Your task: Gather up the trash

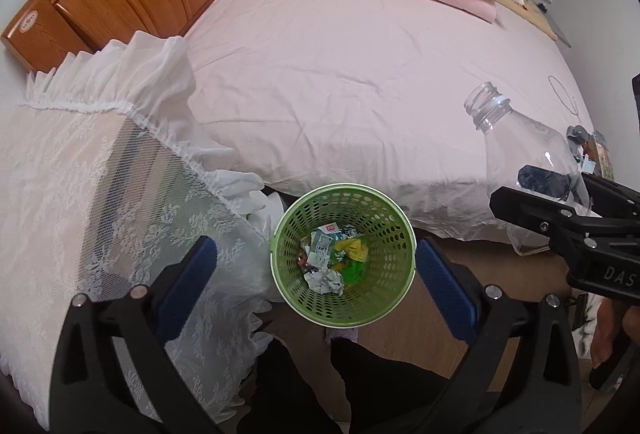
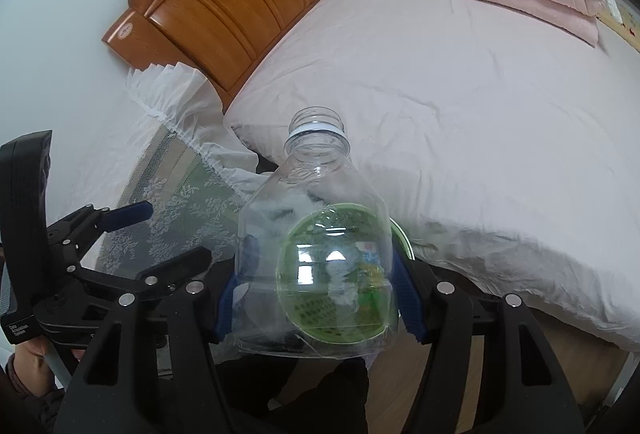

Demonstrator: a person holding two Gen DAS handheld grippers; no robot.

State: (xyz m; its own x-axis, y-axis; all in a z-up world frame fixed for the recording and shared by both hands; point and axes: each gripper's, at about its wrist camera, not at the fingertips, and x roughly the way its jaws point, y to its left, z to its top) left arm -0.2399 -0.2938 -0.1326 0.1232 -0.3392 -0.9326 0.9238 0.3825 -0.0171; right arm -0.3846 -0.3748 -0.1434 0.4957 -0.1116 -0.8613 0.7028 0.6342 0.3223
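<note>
Though capless, clear bottle (image 2: 316,254) uncrushed

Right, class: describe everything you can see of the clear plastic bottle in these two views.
The bottle is clear, colourless plastic, uncapped, with a threaded neck and a white ring below it. It looks empty, and its lower body looks dented. The right gripper holds it in the air, blue pads pressed on both sides of its lower body, neck pointing away from the camera. Through its wall shows the green basket, which lies below it by the bed.
</note>
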